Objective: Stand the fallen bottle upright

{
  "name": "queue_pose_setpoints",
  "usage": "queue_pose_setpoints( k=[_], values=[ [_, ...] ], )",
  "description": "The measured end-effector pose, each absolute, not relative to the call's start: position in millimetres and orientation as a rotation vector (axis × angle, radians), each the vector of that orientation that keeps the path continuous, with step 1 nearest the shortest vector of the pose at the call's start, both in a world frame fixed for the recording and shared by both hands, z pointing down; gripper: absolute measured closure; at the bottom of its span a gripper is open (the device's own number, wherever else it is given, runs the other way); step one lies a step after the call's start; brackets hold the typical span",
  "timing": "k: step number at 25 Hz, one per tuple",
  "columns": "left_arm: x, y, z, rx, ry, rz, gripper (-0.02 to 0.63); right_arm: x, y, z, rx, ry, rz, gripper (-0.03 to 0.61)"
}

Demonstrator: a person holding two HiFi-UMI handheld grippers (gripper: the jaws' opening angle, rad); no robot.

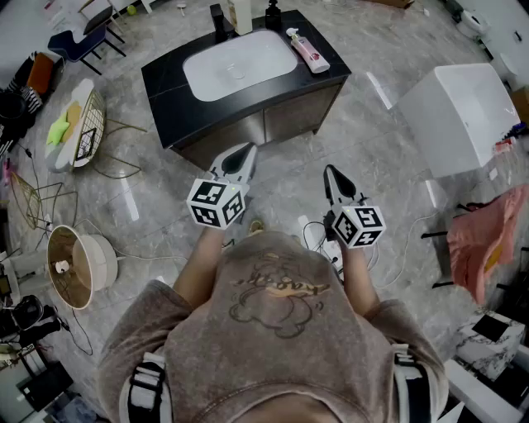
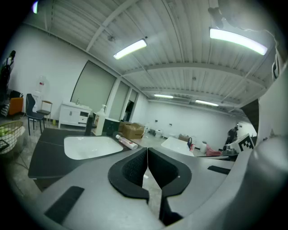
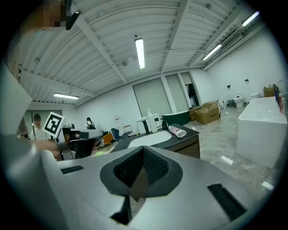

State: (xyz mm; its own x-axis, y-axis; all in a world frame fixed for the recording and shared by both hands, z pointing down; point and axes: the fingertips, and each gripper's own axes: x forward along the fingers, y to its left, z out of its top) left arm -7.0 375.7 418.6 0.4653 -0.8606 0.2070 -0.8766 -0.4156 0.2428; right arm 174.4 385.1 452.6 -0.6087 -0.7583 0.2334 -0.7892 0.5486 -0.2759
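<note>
The fallen bottle [image 1: 307, 49], white with a pink label, lies on its side at the right end of the black vanity counter [image 1: 165, 78], beside the white basin [image 1: 238, 64]. It also shows lying flat in the left gripper view [image 2: 127, 142] and the right gripper view [image 3: 177, 131]. Both grippers hover over the floor in front of the vanity, well short of the bottle. My left gripper [image 1: 246, 152] is shut, its pads meeting with nothing between them [image 2: 147, 158]. The right gripper [image 1: 332, 173] is shut and empty too [image 3: 143, 158].
An upright white pump bottle [image 1: 241, 15], a dark bottle [image 1: 273, 15] and a black faucet [image 1: 218, 21] stand at the counter's back edge. A white tub [image 1: 459, 116] sits to the right. A wire basket [image 1: 83, 124], a lampshade [image 1: 74, 264] and cables lie on the floor at left.
</note>
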Motion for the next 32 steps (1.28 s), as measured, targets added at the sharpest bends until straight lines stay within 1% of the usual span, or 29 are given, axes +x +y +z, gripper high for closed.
queue_pose_setpoints(
  k=[12, 20, 32],
  values=[
    [-55.2, 353.4, 424.6, 2.428, -1.45, 0.094, 0.594, 129.3, 363.9, 448.1, 1.422, -2.698, 0.504, 0.581],
    [-66.0, 333.3, 434.9, 2.471, -1.369, 0.11, 0.594, 114.5, 347.3, 453.6, 1.491, -2.659, 0.514, 0.581],
    [-70.0, 246.6, 433.9, 2.492, -1.362, 0.082, 0.594, 98.4, 257.4, 464.1, 1.475, -2.702, 0.524, 0.581]
  ],
)
